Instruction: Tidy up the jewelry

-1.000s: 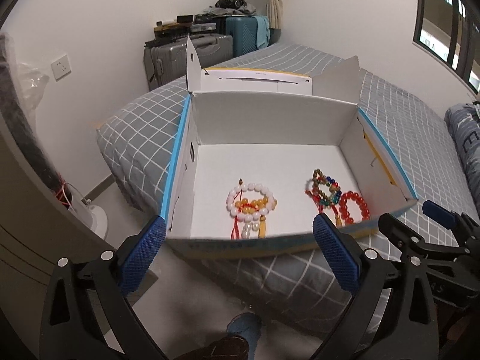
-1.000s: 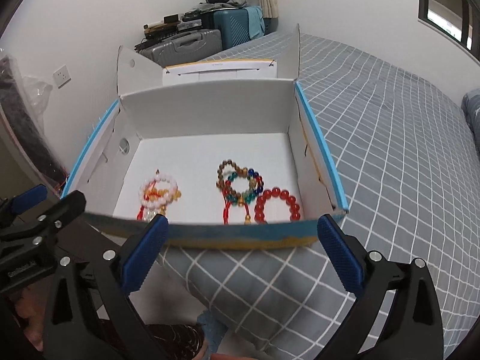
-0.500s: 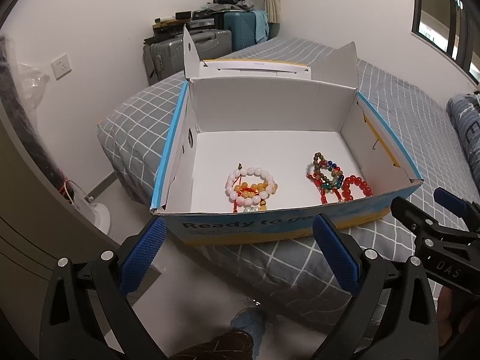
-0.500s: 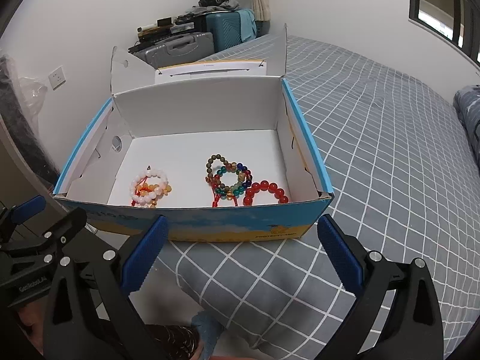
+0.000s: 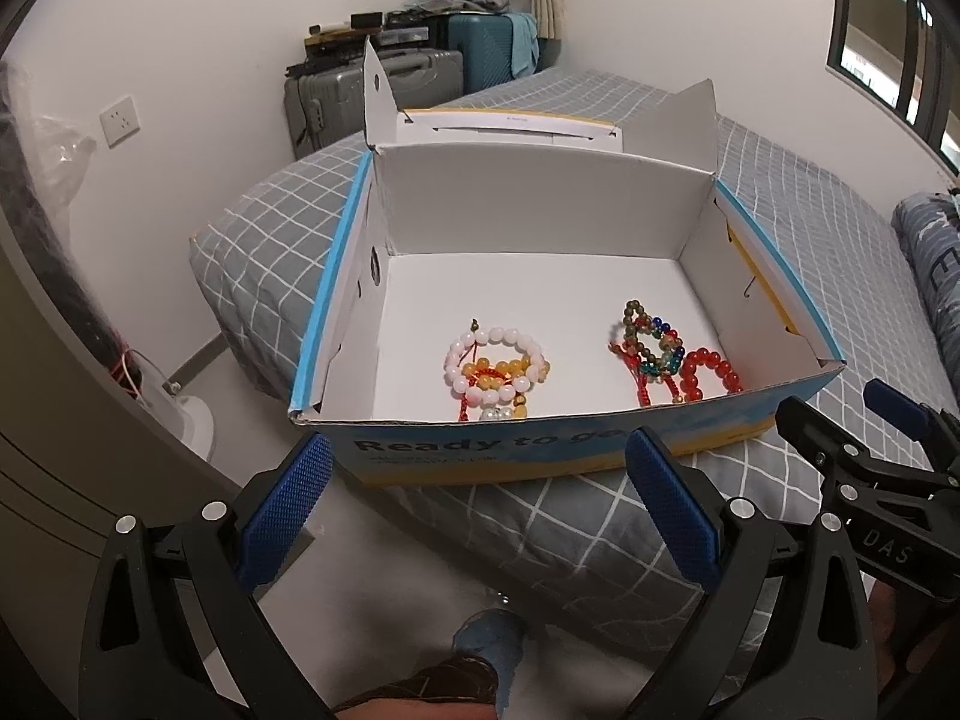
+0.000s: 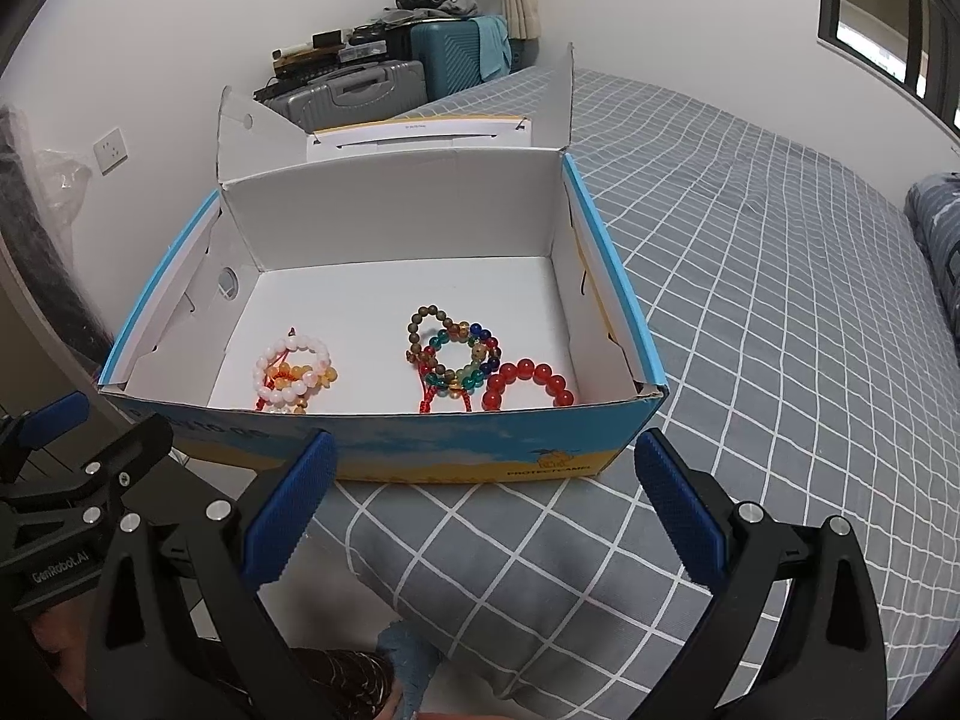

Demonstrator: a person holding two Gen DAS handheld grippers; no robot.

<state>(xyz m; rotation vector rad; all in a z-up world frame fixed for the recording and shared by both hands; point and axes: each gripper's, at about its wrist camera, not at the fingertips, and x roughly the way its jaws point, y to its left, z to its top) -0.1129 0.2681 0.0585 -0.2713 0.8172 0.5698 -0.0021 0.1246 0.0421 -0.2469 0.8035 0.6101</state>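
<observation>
An open cardboard box (image 5: 540, 450) (image 6: 480, 450) with a blue-and-yellow outside sits at the bed's near corner. On its white floor lie a pink-and-yellow bead bracelet pile (image 5: 495, 369) (image 6: 294, 375), a multicoloured bead bracelet pile (image 5: 648, 342) (image 6: 456, 354) and a red bead bracelet (image 5: 711, 372) (image 6: 528, 387). My left gripper (image 5: 474, 504) (image 6: 78, 462) hangs open and empty just short of the box's front wall. My right gripper (image 6: 480, 504) (image 5: 852, 426) is open too, holding nothing, in front of the same wall.
The box rests on a bed with a grey checked cover (image 6: 750, 276). Suitcases (image 5: 420, 78) stand against the far wall. A dark pillow (image 5: 936, 276) lies at the right. Bare floor (image 5: 384, 600) and a person's slipper (image 5: 486, 654) show below the grippers.
Both grippers have drawn back and risen from the box, so its printed front wall and more of its floor show. The bracelets have not moved.
</observation>
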